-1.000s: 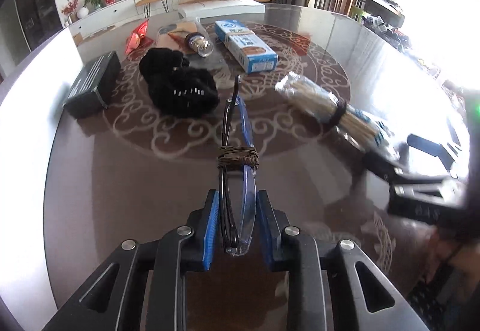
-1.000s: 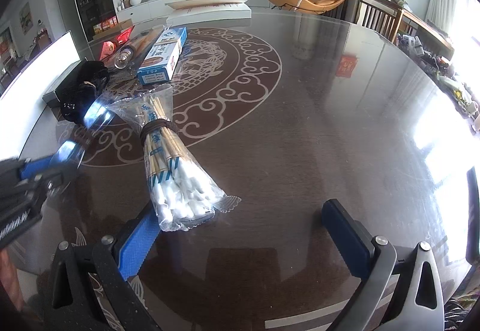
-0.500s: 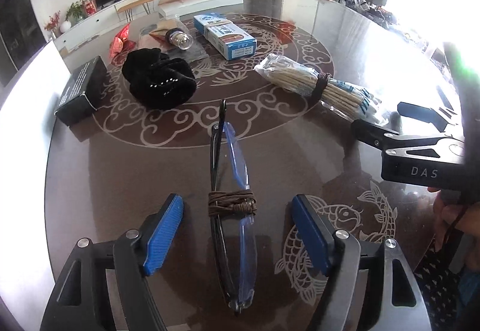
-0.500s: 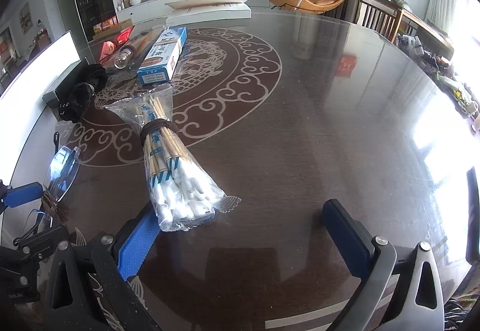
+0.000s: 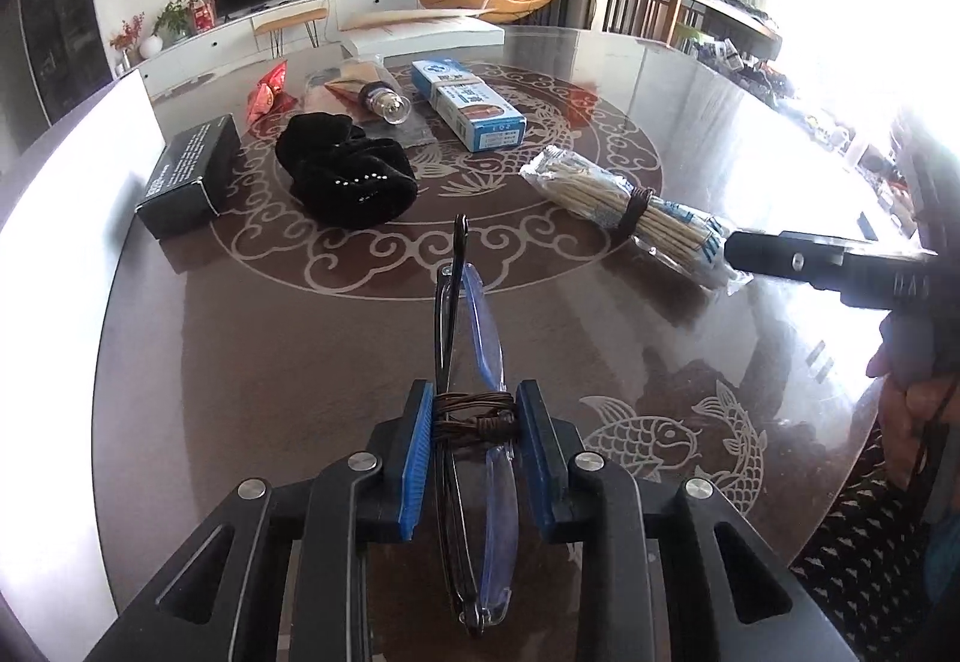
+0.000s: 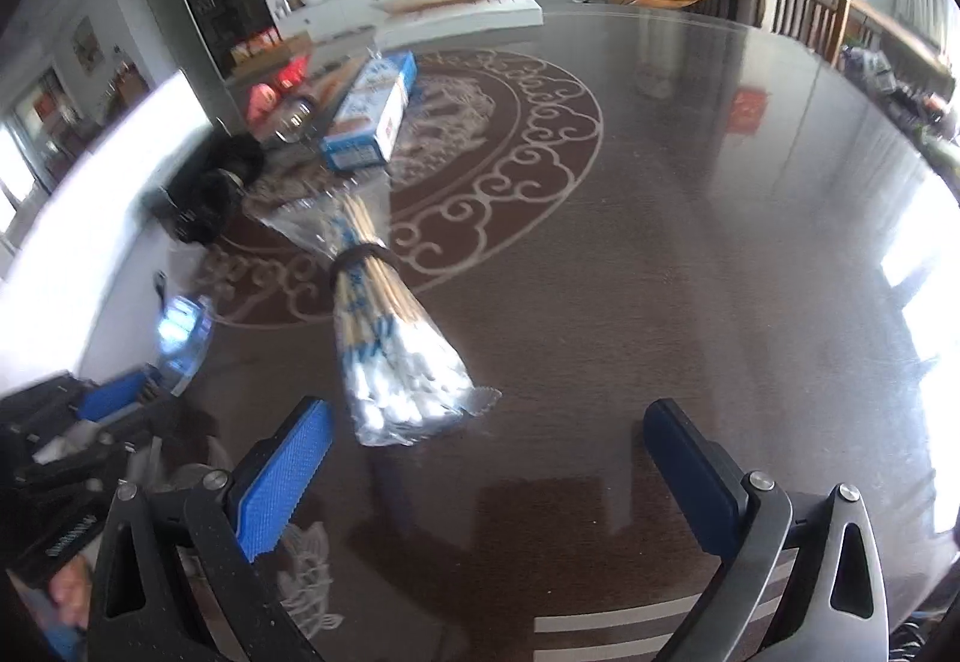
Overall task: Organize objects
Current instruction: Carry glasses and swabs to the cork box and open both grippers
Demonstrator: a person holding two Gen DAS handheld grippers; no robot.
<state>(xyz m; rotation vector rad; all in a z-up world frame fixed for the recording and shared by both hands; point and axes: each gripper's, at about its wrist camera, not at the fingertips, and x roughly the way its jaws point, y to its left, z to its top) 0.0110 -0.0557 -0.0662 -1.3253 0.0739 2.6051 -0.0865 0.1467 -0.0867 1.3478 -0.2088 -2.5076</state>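
Note:
Folded glasses (image 5: 480, 314) with blue lenses, dark frames and a brown cord (image 5: 474, 416) wound round their middle point away along the dark table. My left gripper (image 5: 474, 422) is shut on them, its blue pads pressing the cord from both sides. A clear bag of cotton swabs (image 6: 390, 338), tied with a dark band, lies just beyond my right gripper (image 6: 486, 458). That gripper is open with bare table between its fingers, the bag just ahead of its left finger. In the left wrist view one black finger (image 5: 780, 254) of it reaches the end of the bag (image 5: 636, 206).
At the back left lie a black box (image 5: 192, 176), a black fabric bundle (image 5: 345, 176), a light bulb (image 5: 387, 104), a red packet (image 5: 267, 92) and a blue-white carton (image 5: 468, 104). A person's hand (image 5: 912, 380) holds the right gripper at the table's right edge.
Half a second ago my left gripper stood open around the glasses on the table; now it is shut on them at the cord. The right gripper has shifted, bringing the swab bag nearer the middle of its view.

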